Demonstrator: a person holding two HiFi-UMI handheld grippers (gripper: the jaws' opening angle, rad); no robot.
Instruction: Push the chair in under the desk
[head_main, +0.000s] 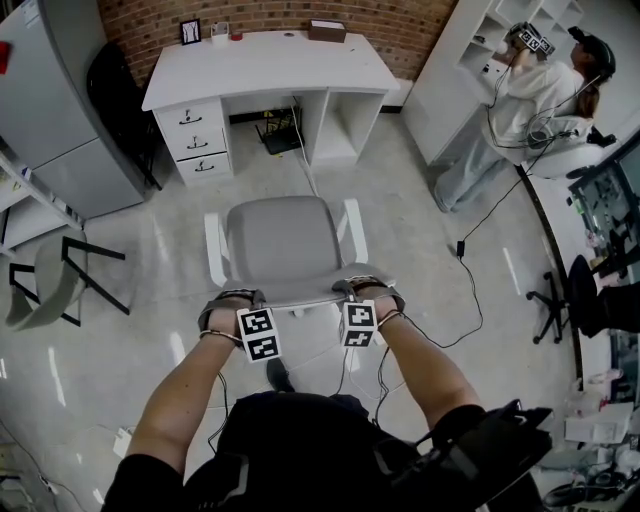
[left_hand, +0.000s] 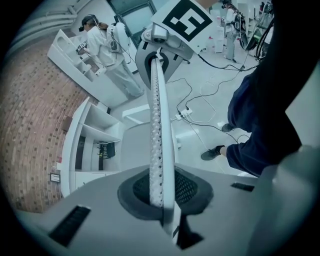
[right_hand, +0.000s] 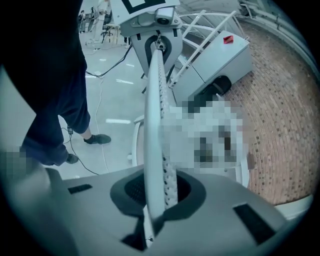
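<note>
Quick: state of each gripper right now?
Left gripper: shut on the chair backrest, top edge.
Right gripper: shut on the chair backrest too.

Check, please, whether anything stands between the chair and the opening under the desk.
A cable runs over the floor from under the desk toward the chair, and a black object sits deep in the opening. Nothing else visible blocks the way.

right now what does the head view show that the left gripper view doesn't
Only the head view: the grey cabinet and the left gripper's marker cube. Only the left gripper view: the chair back's perforated edge clamped between the left gripper's fingers. Both: the white desk, the right gripper and the person at the shelves.
</note>
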